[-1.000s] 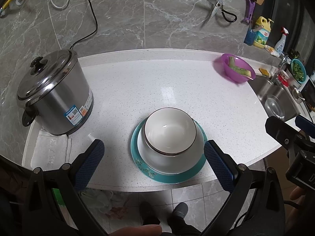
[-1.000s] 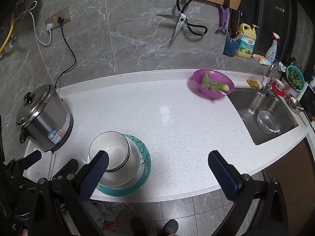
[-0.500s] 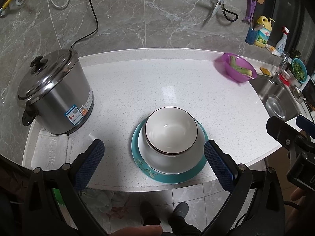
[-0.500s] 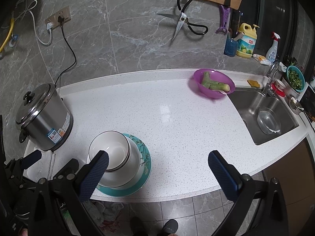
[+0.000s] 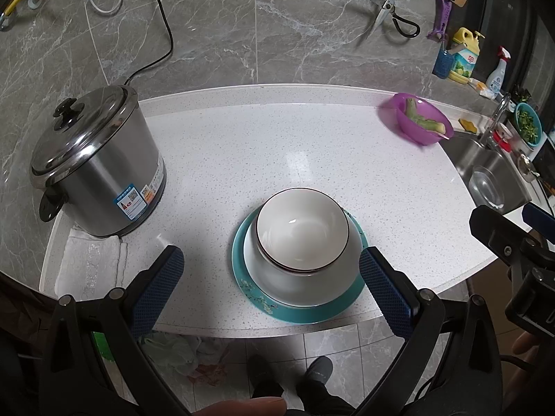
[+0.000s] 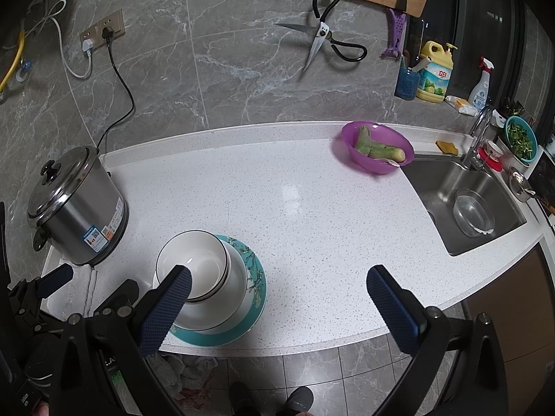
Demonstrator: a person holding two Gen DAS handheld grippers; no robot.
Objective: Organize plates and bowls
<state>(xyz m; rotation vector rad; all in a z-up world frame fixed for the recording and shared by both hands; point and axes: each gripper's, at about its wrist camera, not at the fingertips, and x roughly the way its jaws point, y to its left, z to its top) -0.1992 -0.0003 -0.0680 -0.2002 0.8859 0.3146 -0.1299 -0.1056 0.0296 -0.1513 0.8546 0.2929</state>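
Stack built at counter's near edge; both tools idle.

Nearest, the left gripper (image 5: 267, 277) hangs with jaws spread wide and empty, just short of the stack; the right gripper (image 6: 277, 298) is likewise spread, grasping nothing, beside it. On the counter (image 5: 277, 145) sits 1 teal plate (image 5: 301, 312) carrying a large bowl (image 5: 305, 280) with a small bowl (image 5: 301, 228) nested inside. Judged: stacking appears done. Farther off, a purple bowl (image 6: 376, 152) of vegetables and a glass bowl (image 6: 473, 213) in the sink (image 6: 433, 180) stay unsorted.
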